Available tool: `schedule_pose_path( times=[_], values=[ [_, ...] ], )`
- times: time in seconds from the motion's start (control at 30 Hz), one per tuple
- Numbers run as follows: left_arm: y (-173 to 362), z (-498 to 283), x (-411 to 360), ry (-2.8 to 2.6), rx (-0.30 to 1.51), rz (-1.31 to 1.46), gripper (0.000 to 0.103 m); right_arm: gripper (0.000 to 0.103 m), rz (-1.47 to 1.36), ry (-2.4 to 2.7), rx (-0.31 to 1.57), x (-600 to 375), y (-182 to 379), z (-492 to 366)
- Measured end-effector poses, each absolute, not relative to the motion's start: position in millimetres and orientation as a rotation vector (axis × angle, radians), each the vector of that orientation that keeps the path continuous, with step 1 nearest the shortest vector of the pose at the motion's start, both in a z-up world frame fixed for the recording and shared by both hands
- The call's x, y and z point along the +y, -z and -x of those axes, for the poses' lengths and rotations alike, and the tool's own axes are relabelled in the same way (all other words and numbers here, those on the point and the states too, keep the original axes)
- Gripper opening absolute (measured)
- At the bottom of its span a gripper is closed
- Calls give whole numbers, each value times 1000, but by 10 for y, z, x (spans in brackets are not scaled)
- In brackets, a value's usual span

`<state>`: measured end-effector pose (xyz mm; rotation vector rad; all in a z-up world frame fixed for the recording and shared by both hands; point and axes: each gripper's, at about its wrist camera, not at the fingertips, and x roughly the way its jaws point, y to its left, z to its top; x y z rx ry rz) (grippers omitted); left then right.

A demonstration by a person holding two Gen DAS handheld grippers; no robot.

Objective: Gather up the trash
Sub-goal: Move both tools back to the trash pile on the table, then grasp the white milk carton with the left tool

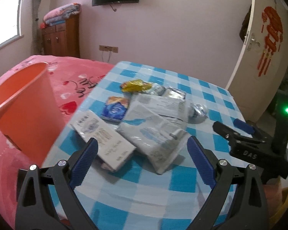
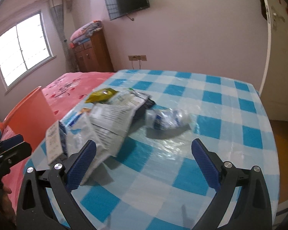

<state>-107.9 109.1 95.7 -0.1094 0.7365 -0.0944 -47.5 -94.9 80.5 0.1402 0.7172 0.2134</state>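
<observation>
A pile of trash lies on the blue-checked table [image 1: 211, 95]: a white box [image 1: 103, 140], a white plastic bag [image 1: 153, 132], a blue packet [image 1: 115, 109], a yellow wrapper [image 1: 136, 85] and a crushed plastic bottle [image 1: 198, 111]. My left gripper [image 1: 142, 153] hovers open just in front of the box and bag, empty. In the right wrist view my right gripper [image 2: 144, 155] is open and empty, near the bag [image 2: 98, 134], with the crushed bottle [image 2: 167, 119] ahead. An orange bin [image 1: 23, 107] stands left of the table.
A bed with a pink cover [image 1: 74, 76] lies behind the bin. A wooden cabinet [image 1: 63, 36] stands by the far wall, a white door [image 1: 265, 48] at the right. The right gripper [image 1: 245, 141] shows at the right of the left wrist view.
</observation>
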Motion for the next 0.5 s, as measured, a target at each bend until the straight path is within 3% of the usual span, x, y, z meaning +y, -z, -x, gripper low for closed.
schedule_pose_path(
  times=[0.5],
  values=[
    [-586,739,969,108,871,337,94,98,-207,-90,772,-1570,-523,457]
  ],
)
